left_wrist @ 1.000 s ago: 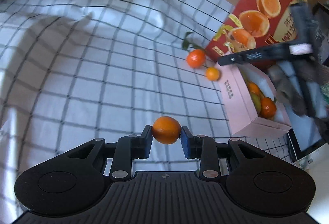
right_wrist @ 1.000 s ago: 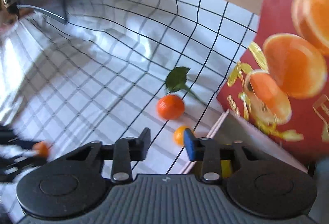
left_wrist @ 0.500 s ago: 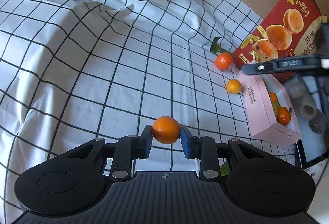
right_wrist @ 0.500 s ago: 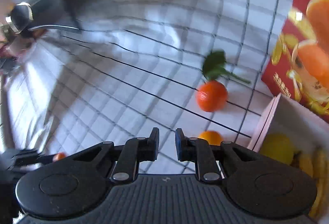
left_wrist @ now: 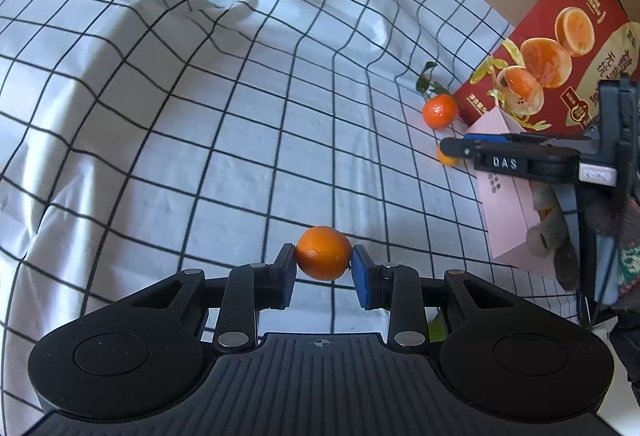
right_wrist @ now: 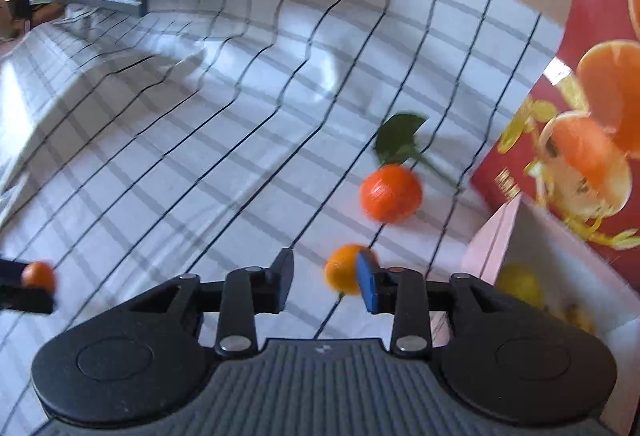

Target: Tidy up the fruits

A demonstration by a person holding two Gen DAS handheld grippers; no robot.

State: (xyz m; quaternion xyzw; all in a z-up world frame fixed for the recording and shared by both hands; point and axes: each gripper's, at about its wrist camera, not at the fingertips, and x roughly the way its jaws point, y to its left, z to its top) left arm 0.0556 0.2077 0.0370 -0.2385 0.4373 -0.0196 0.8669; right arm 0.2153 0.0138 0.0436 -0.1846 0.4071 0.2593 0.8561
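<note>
left gripper clamps a small orange; right gripper, jaws just opening, holds nothing above another orange.

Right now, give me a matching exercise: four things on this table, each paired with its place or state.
Things:
1. Held orange
2. Leafy orange
3. Small orange
4. Lemon

Places:
A. Inside the pink box
B. Clamped in the left tool
C. On the cloth, just ahead of the open right tool
D. On the cloth beside the red carton

Pairs: 1-B, 2-D, 3-C, 4-A
</note>
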